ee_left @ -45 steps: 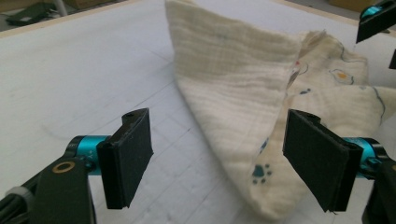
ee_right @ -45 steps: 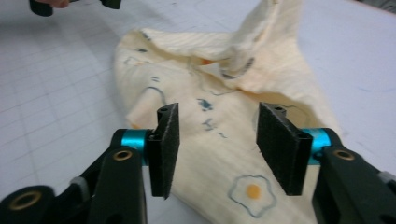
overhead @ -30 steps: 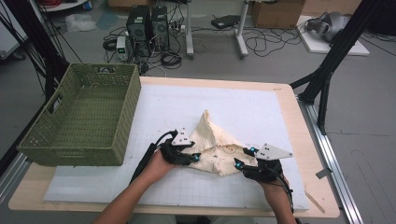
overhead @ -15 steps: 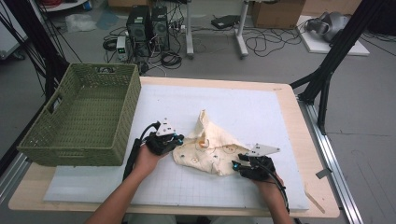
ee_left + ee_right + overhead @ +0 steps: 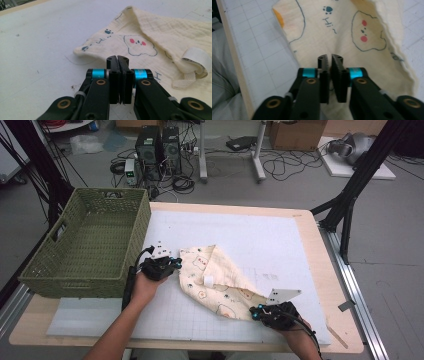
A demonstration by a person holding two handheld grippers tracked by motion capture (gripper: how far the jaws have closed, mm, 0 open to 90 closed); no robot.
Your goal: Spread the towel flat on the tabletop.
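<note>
— Since half a second ago we've drawn our two tools farther apart, and the cloth [image 5: 220, 280] lies flatter and more spread between them.

— How do the tools stand? Our left tool [image 5: 117, 58] has its jaws pressed together, just short of the cloth's edge.

— Our right tool [image 5: 329, 57] sits over the cloth's near corner, jaws almost together; we cannot tell if fabric is caught.

— Cloth rests on the white worktop [image 5: 280, 240], beside the green basket [image 5: 75, 280]

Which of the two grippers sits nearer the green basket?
The left gripper: it sits at the cloth's left corner, right beside the basket. The right gripper is at the cloth's opposite, near-right end.
</note>
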